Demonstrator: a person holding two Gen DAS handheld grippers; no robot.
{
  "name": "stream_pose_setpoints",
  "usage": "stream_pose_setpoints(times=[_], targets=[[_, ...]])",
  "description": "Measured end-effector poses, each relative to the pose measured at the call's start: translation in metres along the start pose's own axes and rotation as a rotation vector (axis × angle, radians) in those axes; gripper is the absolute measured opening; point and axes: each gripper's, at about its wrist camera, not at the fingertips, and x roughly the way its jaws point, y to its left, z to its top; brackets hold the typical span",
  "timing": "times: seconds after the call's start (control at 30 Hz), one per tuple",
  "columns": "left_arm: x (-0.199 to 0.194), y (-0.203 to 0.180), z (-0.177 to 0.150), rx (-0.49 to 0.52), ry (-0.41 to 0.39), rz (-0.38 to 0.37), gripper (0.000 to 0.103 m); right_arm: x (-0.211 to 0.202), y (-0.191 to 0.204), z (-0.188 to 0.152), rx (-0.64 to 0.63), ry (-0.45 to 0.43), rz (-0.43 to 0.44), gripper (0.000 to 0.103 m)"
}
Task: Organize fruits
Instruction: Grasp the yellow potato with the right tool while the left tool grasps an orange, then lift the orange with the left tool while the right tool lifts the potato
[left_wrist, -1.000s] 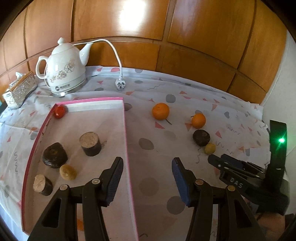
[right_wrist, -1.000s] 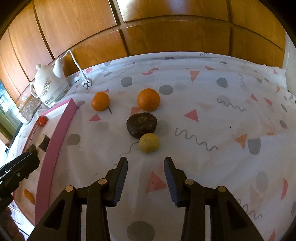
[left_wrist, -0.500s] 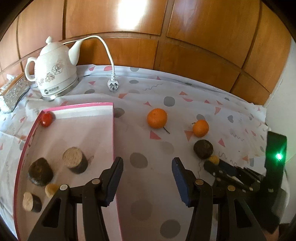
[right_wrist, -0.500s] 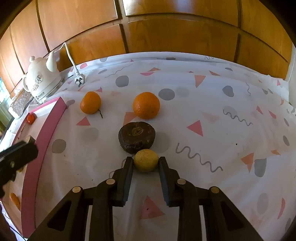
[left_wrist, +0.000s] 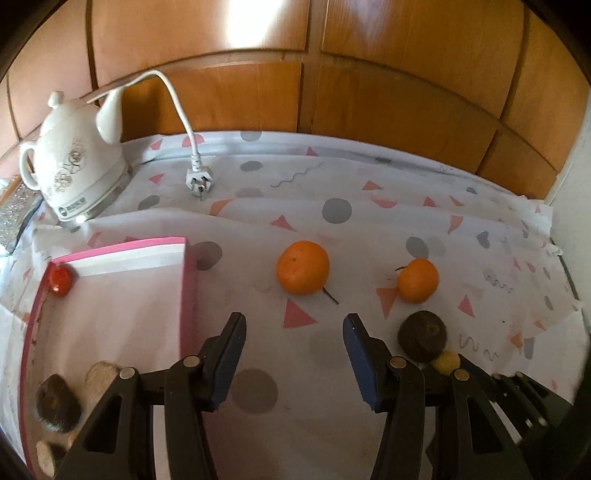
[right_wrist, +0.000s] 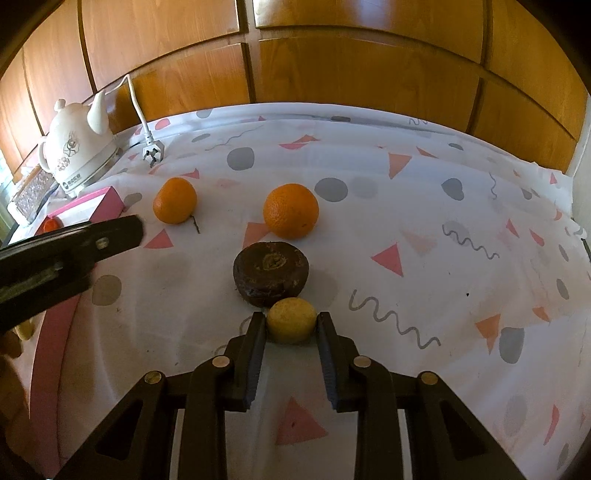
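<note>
**Right gripper closed on the small yellow fruit, left gripper open over the cloth**

At the far left stands a white kettle (left_wrist: 74, 173), its cord and plug (left_wrist: 199, 181) lying on the patterned tablecloth (left_wrist: 369, 192). In front of it is the pink tray (left_wrist: 188, 288). A small red fruit (left_wrist: 59, 278) sits in its far corner, and a dark round fruit (left_wrist: 57, 402) with some pale-topped pieces lies near its front edge, partly hidden by the gripper.

The left gripper (left_wrist: 293, 356) hangs over the bare cloth just right of the tray wall. Its jaws stand apart, with nothing between them.

Further right, two oranges rest on the cloth, well apart from each other: the left orange (right_wrist: 174, 200) with a short stem, and the right orange (right_wrist: 291, 215). In front of the right one lies a dark brown fruit (right_wrist: 271, 271) with a flat top.

Touching the front of this brown fruit is the small yellow fruit (right_wrist: 291, 320). The right gripper (right_wrist: 291, 325) has it between its jaws; both pads press on its sides, and it rests on the cloth. The jaws were closing within the last second, but are now settled on the fruit.
</note>
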Motion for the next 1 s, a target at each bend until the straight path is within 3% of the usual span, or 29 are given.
stream_pose_setpoints(times=[0.47, 0.63, 1.0], targets=[[0.049, 0.001, 0.027, -0.066, 0.059, -0.005, 0.057, 0.002, 0.003, 0.002, -0.018, -0.004, 0.006, 0.028], [0.059, 0.001, 0.032, -0.052, 0.045, -0.016, 0.041, 0.003, 0.002, 0.003, -0.023, -0.006, 0.011, 0.028], [0.052, -0.004, 0.024, 0.018, -0.005, -0.003, 0.038, 0.002, 0.002, 0.001, -0.026, -0.014, 0.010, 0.028]])
